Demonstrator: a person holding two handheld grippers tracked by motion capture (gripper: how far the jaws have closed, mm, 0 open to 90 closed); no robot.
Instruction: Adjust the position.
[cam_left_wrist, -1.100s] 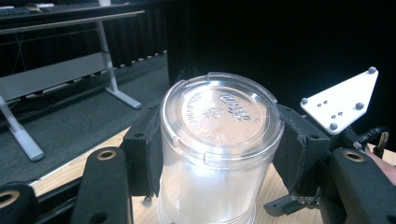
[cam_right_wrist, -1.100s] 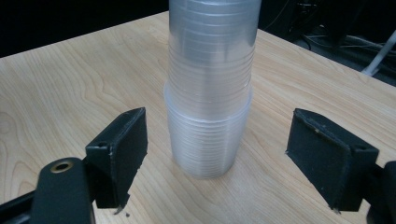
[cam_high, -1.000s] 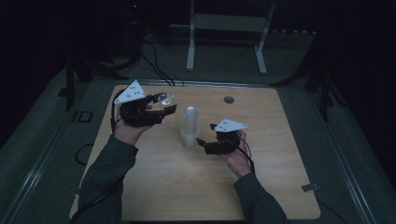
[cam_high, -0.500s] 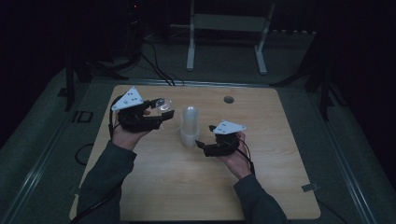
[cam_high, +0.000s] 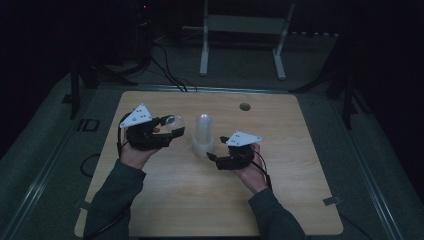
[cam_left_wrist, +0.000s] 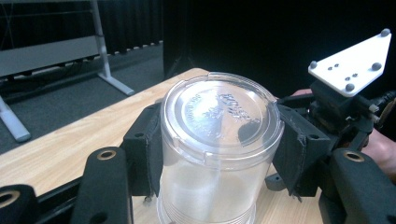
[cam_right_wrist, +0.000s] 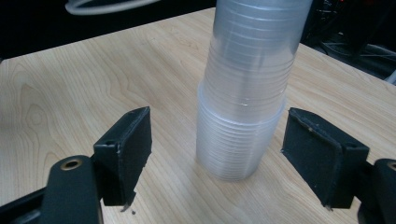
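To the left of the left gripper (cam_high: 172, 131) the wooden table (cam_high: 300, 210) runs out to its left edge with bare board, and more bare board lies behind it toward the far edge. This gripper is clenched on 1 clear plastic cup (cam_high: 172, 122), held upside down: in the left gripper view the 2 black jaws press the cup (cam_left_wrist: 217, 140) from both sides, its flat base facing the camera, with the right gripper showing farther off behind it. Compared with the frame 1 second ago, the left hand (cam_high: 132, 155) sits slightly lower and closer to the board, and the cup between its jaws has kept its place there. Just to the right of the left gripper, and between the 2 grippers, the stack of cups (cam_high: 203, 136) stands upright on the table, apart from the held cup. The right gripper (cam_high: 212, 157) comes next, its tips low at the foot of the stack; in the right gripper view the stack (cam_right_wrist: 245, 98) stands between the 2 jaws (cam_right_wrist: 217, 149), with a clear gap on each side, so this gripper is released and grasps nothing. Its jaws have just been closing toward the stack, and the right hand (cam_high: 250, 172) has kept its spot since the earlier frames. To the right of the right gripper the board is bare out to the right edge, broken only by a small round hole (cam_high: 244, 106) near the far edge.
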